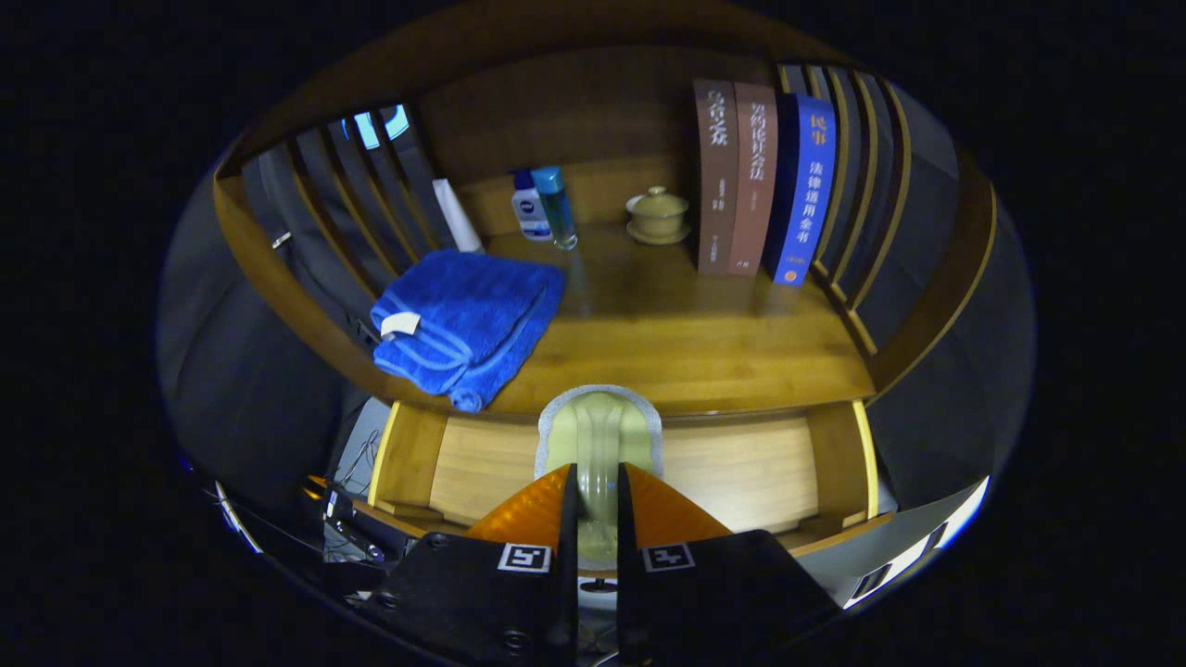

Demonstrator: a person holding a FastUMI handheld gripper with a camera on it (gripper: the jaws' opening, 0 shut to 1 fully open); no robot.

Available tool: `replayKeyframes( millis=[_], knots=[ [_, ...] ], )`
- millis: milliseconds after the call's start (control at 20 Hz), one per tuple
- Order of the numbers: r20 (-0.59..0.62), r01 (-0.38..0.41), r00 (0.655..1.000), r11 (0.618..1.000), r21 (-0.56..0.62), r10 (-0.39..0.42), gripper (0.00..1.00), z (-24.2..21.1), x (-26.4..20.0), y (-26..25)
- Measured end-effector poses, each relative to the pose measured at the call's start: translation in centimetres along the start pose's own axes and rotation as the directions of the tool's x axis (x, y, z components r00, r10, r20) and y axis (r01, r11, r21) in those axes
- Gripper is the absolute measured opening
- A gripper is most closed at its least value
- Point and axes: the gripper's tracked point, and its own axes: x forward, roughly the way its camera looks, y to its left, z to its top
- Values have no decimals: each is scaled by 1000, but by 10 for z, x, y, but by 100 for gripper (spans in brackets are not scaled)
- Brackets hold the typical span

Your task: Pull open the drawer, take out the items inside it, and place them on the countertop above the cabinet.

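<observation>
My gripper (595,474) is shut on a pale green pad with a grey rim (599,428). The pad stands up between the fingers and bends where they pinch it. It hangs over the open wooden drawer (741,472), whose bare floor shows below and to both sides, and its top reaches the front edge of the countertop (686,338). On the left of the countertop, close to the front edge, lies a folded blue towel (468,320).
At the back of the countertop stand three upright books (760,181), a lidded cup on a saucer (658,215), two small bottles (545,206) and a white tube (457,215). Slatted wooden sides (862,185) close the shelf left and right. Bare wood lies between towel and books.
</observation>
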Motion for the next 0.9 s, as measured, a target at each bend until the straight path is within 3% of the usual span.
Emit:
replayKeyframes(
  millis=[200,650,900],
  knots=[
    [34,45,998,998,-47,-43,21,28,33,-10],
    [-36,84,996,996,7,-84,21,64,112,-23],
    [-39,104,994,994,-22,-105,21,80,132,-27]
  ],
)
